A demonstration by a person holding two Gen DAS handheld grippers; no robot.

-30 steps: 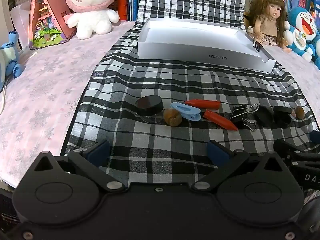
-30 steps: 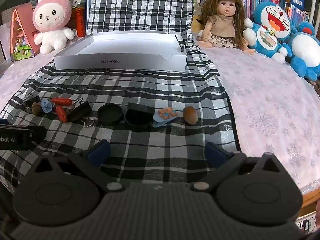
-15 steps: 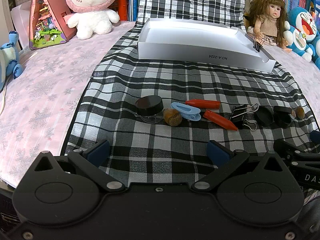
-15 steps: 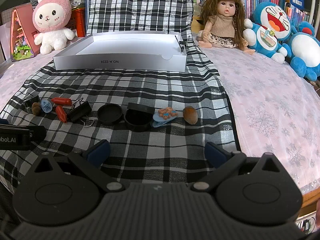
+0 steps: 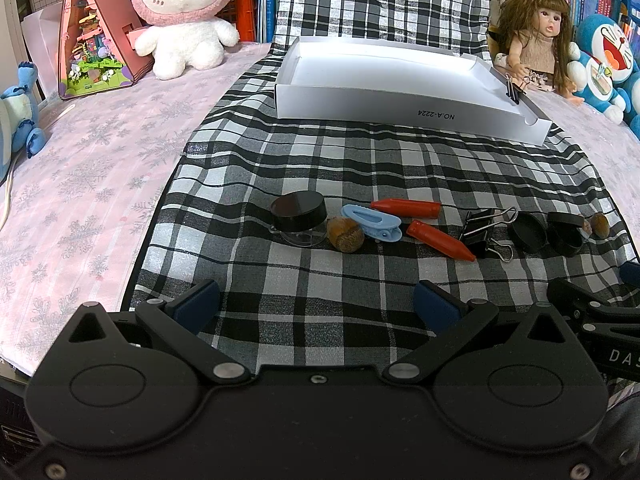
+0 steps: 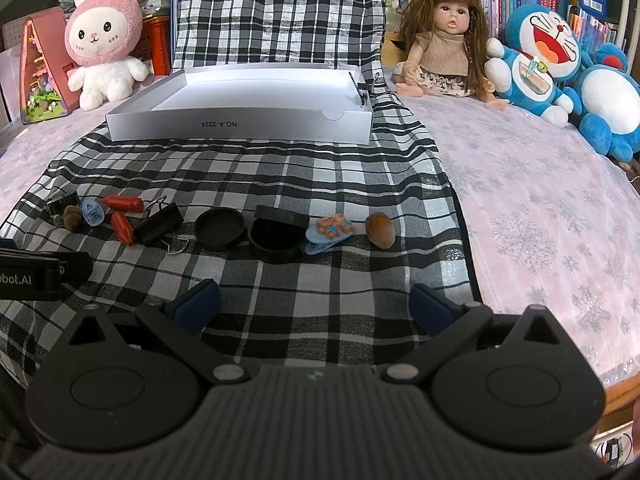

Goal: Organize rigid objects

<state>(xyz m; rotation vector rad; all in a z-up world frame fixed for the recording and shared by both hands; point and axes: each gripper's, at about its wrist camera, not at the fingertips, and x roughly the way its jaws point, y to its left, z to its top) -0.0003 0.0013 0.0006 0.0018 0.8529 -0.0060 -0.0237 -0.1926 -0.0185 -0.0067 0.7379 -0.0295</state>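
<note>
A row of small items lies across the checked cloth point(image 5: 360, 160): a black-lidded jar point(image 5: 298, 216), a brown nut point(image 5: 345, 234), a blue clip point(image 5: 372, 222), two red crayon-like pieces point(image 5: 406, 208) point(image 5: 440, 240), a black binder clip point(image 5: 482, 228), a black lid point(image 6: 219, 228), a black cup point(image 6: 276, 236), a bear clip point(image 6: 330, 230) and a second nut point(image 6: 380, 230). A white shallow box point(image 5: 400, 96) stands behind them. My left gripper point(image 5: 316, 306) hovers open before the jar end. My right gripper point(image 6: 314, 306) hovers open before the cup end. Both hold nothing.
A pink rabbit plush point(image 5: 182, 12) and a toy house point(image 5: 94, 28) stand at the back left. A doll point(image 6: 444, 36) and blue cat plushes point(image 6: 536, 60) sit at the back right. A binder clip point(image 5: 514, 90) grips the box's right wall. Pink snowflake cover point(image 6: 540, 200) flanks the cloth.
</note>
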